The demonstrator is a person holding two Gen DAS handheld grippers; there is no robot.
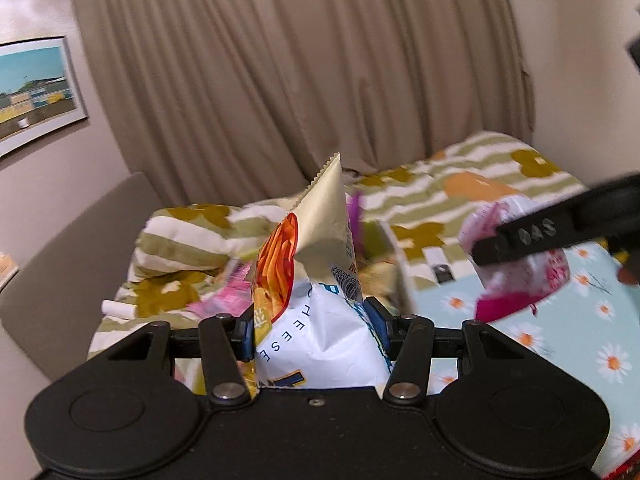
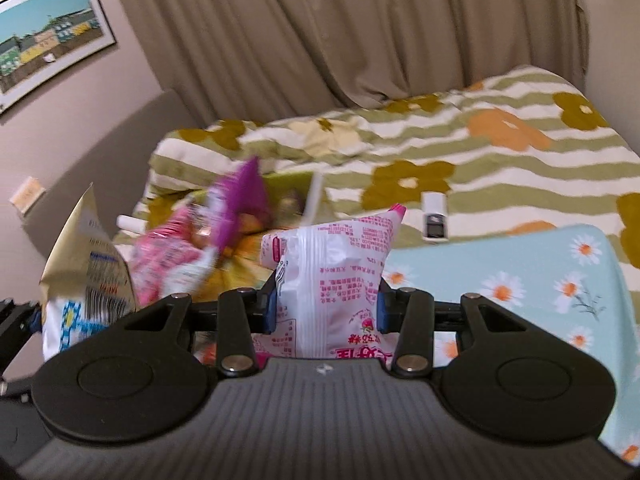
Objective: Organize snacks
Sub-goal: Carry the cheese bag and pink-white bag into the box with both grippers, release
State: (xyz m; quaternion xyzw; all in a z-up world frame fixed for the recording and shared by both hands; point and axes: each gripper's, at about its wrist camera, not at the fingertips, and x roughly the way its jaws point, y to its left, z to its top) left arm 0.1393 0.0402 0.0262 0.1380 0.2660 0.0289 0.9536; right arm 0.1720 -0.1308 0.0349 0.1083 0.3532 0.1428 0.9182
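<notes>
My left gripper is shut on a white and orange cheese chip bag, held above the bed; the bag also shows at the left of the right wrist view. My right gripper is shut on a pink and white strawberry snack bag, also held up; it shows at the right of the left wrist view. Behind them a pile of pink and purple snack bags lies by a green container on the bed.
A striped flowered quilt covers the bed. A light blue daisy cloth lies at front right. A small white device rests on the quilt. A grey headboard, beige curtain and framed picture stand behind.
</notes>
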